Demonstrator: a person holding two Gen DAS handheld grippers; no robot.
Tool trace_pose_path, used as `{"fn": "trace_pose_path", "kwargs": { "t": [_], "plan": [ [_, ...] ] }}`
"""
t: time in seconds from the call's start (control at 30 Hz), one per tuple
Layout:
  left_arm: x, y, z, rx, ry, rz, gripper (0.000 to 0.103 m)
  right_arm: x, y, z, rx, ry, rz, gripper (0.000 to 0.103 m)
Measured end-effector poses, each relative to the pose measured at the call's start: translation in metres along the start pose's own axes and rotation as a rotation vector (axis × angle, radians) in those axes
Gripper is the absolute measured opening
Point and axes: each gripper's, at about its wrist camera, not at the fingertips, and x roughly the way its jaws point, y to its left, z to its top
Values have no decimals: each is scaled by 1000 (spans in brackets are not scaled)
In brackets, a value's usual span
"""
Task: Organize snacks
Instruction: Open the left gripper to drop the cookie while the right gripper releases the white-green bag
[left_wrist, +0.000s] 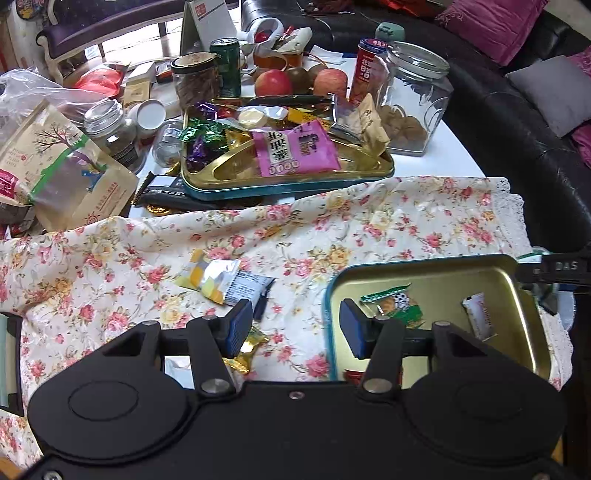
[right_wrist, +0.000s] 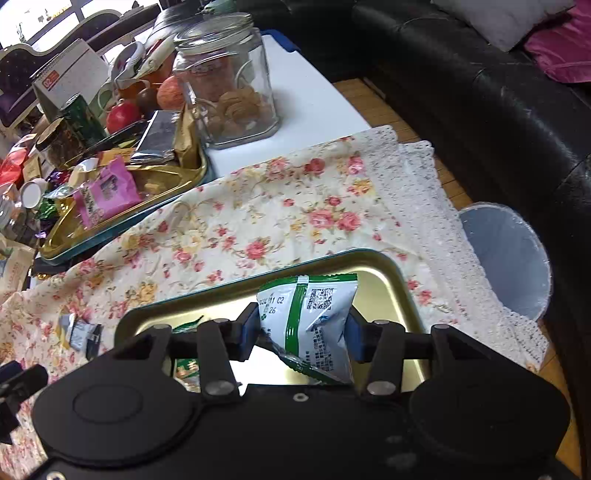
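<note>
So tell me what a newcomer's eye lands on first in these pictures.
First, the green-and-white snack packet pinched in the right gripper above the near gold tin on the floral cloth. Next, the far tin, heaped with a pink packet and foil candies. The left gripper hangs open at the near tin's left edge.
</note>
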Motion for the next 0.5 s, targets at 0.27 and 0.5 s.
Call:
{"fn": "trace_pose_path", "kwargs": {
  "t": [0.27,0.5],
  "plan": [
    [3,7,-1,10,14,32,58,4,-34,3,45,-9,-128,51],
    [5,7,-2,22,16,46,58,-2,-29,5,58,-39,-49,54]
  ]
}}
